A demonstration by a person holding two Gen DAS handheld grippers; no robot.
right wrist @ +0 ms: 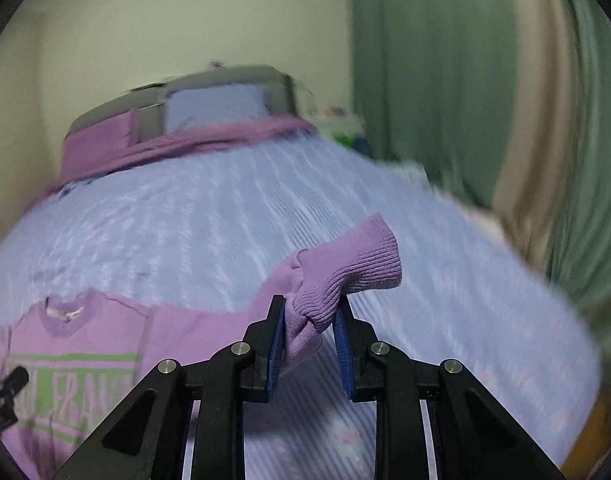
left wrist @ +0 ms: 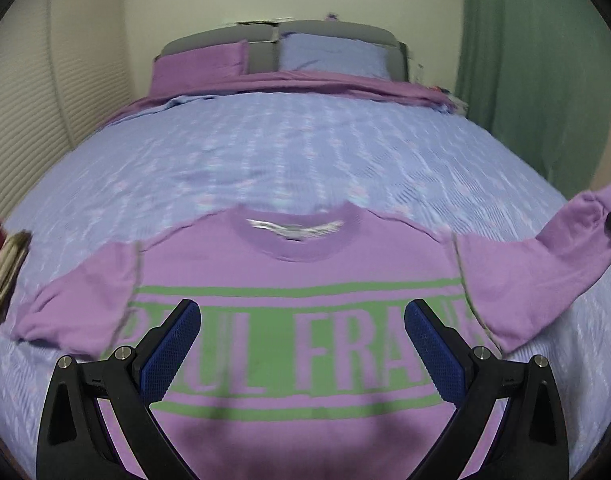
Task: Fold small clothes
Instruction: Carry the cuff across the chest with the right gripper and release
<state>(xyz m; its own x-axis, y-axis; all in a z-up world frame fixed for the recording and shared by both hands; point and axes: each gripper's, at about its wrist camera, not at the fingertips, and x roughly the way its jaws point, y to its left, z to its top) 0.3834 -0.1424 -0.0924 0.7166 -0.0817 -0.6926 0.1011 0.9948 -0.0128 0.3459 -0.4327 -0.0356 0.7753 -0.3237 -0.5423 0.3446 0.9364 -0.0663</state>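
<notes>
Bed carries sweatshirt, chest up; right gripper pinches cuff for sleeve fold; left gripper spread, empty.

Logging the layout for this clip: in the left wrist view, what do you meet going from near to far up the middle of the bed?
Left tongs, open over the chest print → purple sweatshirt with its collar → lavender bedspread → folded-back purple blanket → blue pillow → grey headboard.

Both grippers, left gripper and right gripper, have black angular frames, silver round screws, and blue textured finger pads.
</notes>
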